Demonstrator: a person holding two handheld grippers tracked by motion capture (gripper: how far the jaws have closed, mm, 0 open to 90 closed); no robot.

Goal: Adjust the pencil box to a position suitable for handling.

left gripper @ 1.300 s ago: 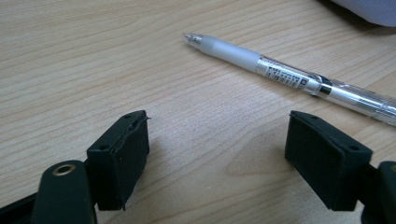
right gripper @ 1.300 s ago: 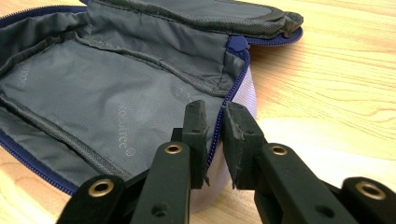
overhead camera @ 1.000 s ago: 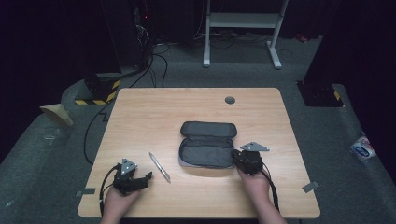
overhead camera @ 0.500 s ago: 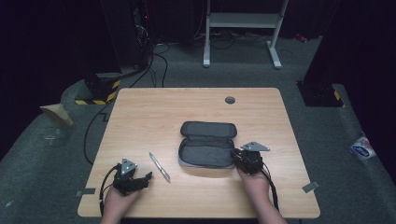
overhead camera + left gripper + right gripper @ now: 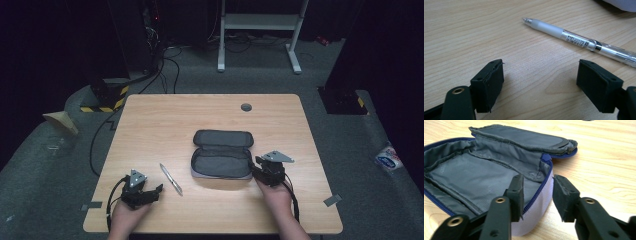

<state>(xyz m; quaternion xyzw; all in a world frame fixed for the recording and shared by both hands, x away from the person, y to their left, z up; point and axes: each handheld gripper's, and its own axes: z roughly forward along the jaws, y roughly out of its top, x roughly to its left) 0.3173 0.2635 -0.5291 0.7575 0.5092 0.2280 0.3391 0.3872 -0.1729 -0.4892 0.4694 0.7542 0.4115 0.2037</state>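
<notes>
We hold two grippers over a wooden bench [image 5: 150, 120], poised to pack a pen [image 5: 579, 41] into an open pencil case [image 5: 221, 155]. Our left gripper [image 5: 540, 87] sits low near the bench's front edge with its jaws spread wide and empty, the pen lying just ahead of them. Our right gripper [image 5: 536, 195] straddles the case's near wall at its right end, one jaw inside, one outside, not yet pinched. Next, we judge, the left must advance and close squarely across the pen's barrel.
</notes>
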